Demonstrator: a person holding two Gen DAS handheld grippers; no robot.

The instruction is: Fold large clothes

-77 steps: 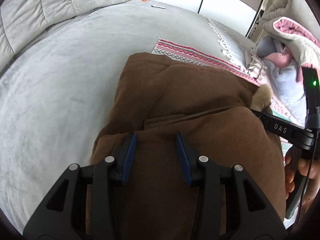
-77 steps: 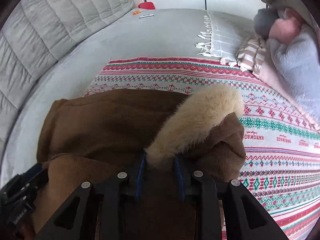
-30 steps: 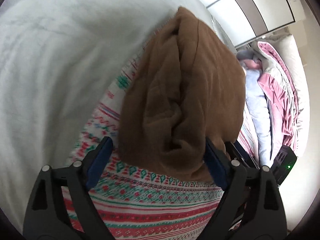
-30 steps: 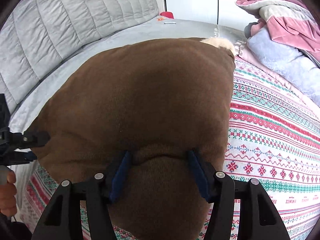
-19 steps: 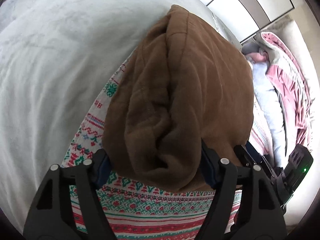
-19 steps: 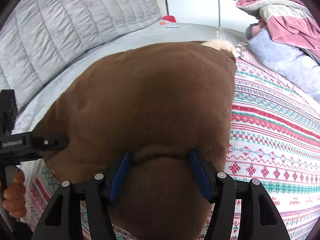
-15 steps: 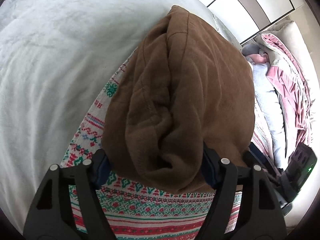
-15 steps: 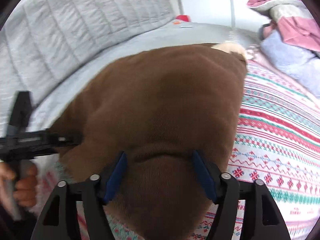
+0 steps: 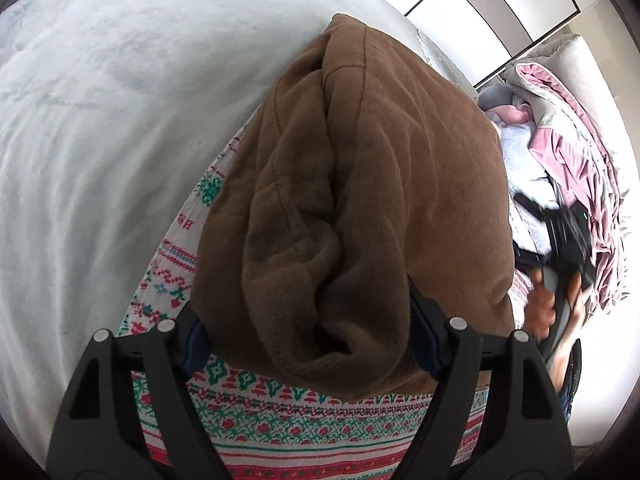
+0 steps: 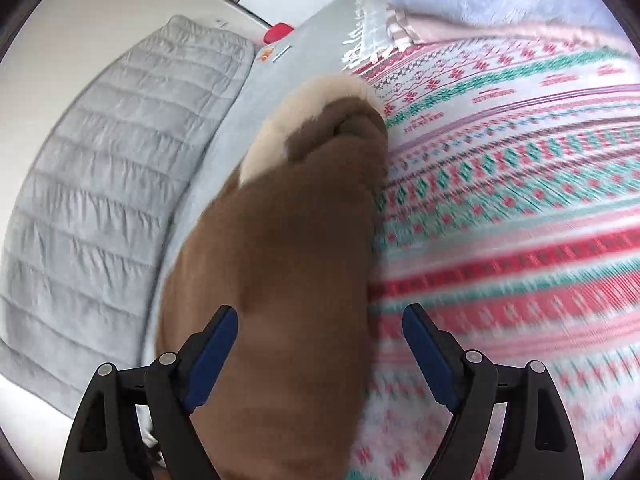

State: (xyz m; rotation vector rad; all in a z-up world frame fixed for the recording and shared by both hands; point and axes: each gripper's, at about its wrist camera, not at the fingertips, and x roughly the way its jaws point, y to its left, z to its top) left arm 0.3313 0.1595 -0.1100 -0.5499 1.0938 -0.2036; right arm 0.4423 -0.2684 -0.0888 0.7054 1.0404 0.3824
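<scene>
Brown coat: bulky, folded into a thick bundle, centre of the left wrist view; quilted stitching on the left flank, soft rolled folds at the lower end. Lying on patterned blanket, upper end reaching over grey bed cover.

Same coat in the right wrist view: centre to lower centre, blurred. Cream fur trim at the far end, upper centre of frame.

Left gripper: jaws spread wide around the lower end of the bundle, blue pads partly hidden behind fabric on both sides; whether pressing or merely flanking, cannot tell.

Right gripper: jaws wide apart, blue pads both clear to see; coat filling the left part of the gap, blanket showing in the right part; no pinch on fabric visible.

Right hand: blurred, right edge of the left wrist view, wrapped around a dark handle.

Patterned blanket, right wrist view: red, green and white bands, right half of frame.

Quilted grey headboard: left side.

Heap of pink and grey bedding: upper right of the left wrist view.

Small red object: top centre, on the bed cover.
</scene>
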